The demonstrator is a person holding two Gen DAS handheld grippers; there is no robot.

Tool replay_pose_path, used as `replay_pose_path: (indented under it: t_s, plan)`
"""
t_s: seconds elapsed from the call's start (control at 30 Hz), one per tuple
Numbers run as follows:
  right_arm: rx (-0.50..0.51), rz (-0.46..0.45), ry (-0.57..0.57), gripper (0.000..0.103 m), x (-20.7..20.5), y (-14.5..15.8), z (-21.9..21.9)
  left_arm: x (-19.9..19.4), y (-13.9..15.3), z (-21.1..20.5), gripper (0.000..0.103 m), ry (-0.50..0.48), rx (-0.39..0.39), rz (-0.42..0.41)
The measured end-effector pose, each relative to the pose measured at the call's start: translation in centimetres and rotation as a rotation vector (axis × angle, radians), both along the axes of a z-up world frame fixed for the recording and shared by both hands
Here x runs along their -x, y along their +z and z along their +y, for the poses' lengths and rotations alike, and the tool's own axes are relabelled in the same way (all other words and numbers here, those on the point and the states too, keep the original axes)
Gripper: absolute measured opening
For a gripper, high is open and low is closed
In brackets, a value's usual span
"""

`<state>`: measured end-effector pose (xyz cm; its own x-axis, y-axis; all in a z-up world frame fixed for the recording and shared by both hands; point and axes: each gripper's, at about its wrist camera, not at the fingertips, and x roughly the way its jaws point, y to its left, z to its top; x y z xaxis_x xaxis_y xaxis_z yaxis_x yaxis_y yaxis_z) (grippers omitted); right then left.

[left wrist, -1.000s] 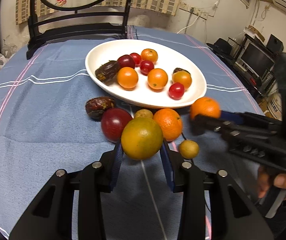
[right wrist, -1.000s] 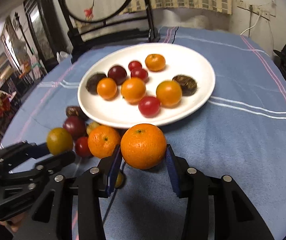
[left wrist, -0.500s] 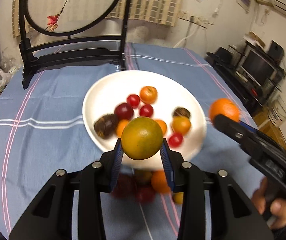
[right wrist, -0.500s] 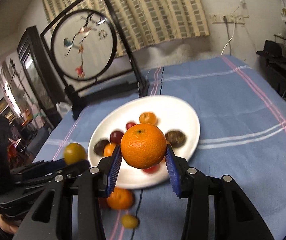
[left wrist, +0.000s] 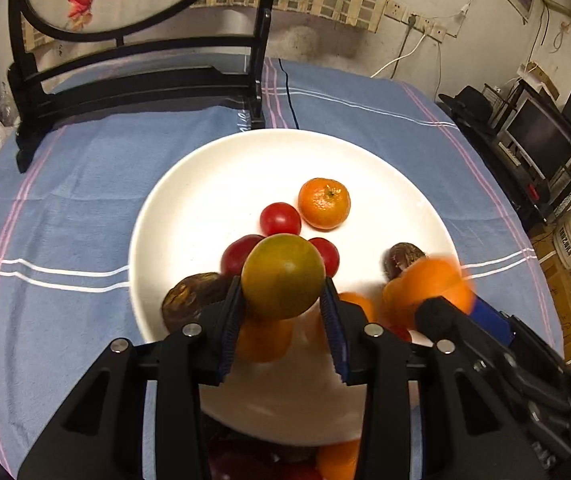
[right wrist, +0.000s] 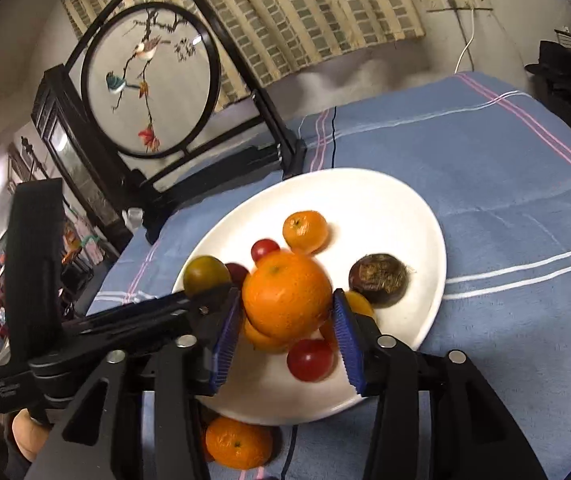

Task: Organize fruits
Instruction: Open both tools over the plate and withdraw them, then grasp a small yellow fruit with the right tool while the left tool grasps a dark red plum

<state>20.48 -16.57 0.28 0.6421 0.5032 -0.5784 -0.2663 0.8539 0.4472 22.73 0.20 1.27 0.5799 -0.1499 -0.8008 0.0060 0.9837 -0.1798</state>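
Over the plate (left wrist: 157, 216), both jaws just easing open: left hand-held gripper (left wrist: 283, 308) round a greenish citrus (left wrist: 283, 276), right hand-held gripper (right wrist: 287, 322) round an orange (right wrist: 287, 294) — firm, smooth, roll-prone; best taken across the middle.

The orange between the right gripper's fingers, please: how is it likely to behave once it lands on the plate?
The orange is round, so it would probably roll on the smooth white plate. The tomato and other fruit crowded beneath may stop it, or get nudged. Its pebbled peel looks firm, so bruising seems unlikely.
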Motion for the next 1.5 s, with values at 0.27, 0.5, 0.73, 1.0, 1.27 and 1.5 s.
replay_pose_path:
  t_s: [0.27,0.5,0.73,1.0,1.27,1.5]
  plan:
    - [0.012,-0.016,0.009,0.069,1.4,0.6,-0.2,2.9,3.2,2.0,0.085,0.049,0.005,-0.136]
    - [0.003,0.031,0.027,0.07,2.0,0.6,-0.9,7.5,3.4,3.1,0.092,0.038,-0.033,-0.188]
    - [0.051,0.021,0.037,0.071,3.2,1.2,-1.2,9.3,0.7,5.9,0.092,0.101,0.007,-0.126]
    - [0.321,0.029,0.183,0.074,6.9,0.4,1.5,9.7,-1.4,8.1,0.092,0.171,0.041,-0.068]
    - [0.463,0.034,0.33,0.073,9.9,-1.2,4.1,9.8,-1.6,8.7,0.092,0.179,0.047,-0.061]
    - [0.522,0.103,0.338,0.039,9.4,-3.3,4.5,10.2,-1.6,7.8,0.092,0.138,0.041,-0.058]
